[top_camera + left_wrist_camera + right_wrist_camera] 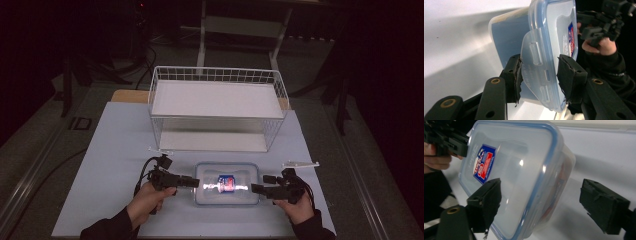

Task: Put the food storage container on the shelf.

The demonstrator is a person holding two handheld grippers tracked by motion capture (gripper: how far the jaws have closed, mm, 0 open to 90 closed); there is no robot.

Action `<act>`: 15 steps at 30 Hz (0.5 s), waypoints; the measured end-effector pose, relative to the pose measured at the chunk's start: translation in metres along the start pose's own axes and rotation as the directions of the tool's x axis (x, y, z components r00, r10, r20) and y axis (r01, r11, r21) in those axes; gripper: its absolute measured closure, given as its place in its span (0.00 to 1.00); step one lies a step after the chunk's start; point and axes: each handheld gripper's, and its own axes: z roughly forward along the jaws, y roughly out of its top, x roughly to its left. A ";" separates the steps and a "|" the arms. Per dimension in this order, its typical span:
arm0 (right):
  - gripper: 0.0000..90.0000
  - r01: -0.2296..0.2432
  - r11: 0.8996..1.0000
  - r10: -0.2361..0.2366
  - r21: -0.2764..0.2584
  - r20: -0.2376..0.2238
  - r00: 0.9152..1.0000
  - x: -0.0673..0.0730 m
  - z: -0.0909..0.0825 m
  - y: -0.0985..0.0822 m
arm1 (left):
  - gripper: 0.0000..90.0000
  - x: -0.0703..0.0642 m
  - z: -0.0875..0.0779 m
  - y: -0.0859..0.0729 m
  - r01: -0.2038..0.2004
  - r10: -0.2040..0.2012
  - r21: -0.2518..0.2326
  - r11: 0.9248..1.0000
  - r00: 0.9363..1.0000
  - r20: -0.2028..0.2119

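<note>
A clear plastic container (227, 184) with a blue-rimmed lid and a red-and-blue label lies at the front middle of the table. My left gripper (196, 182) is at its left end. In the left gripper view (537, 72) the jaws are closed in on the lid's latch flap (535, 62), one pad at the flap's free end and the other at the lid edge. My right gripper (254, 188) is at the right end. There (541, 195) the jaws stand wide open, one over the lid (519, 170) and one beyond the box's side, touching nothing.
A white wire basket (217, 107) with a shelf stands behind the container, across the middle of the pale table cover (115, 150). A small metal bracket (300, 164) lies at the right and another (160, 150) at the left. The surroundings are dark.
</note>
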 end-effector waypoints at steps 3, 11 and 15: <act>0.26 -0.038 0.999 0.039 0.021 -0.039 0.998 -0.006 0.002 -0.001 | 0.63 -0.004 -0.002 -0.002 -0.024 0.024 0.006 1.000 1.000 -0.003; 0.49 -0.075 0.996 0.082 0.058 -0.129 0.988 -0.006 0.000 -0.002 | 0.64 -0.008 -0.002 -0.006 -0.038 0.038 0.003 0.999 0.999 -0.011; 0.51 -0.084 0.994 0.093 0.074 -0.120 0.988 -0.004 0.000 -0.003 | 0.64 -0.009 -0.003 -0.007 -0.040 0.039 -0.002 0.999 0.999 -0.018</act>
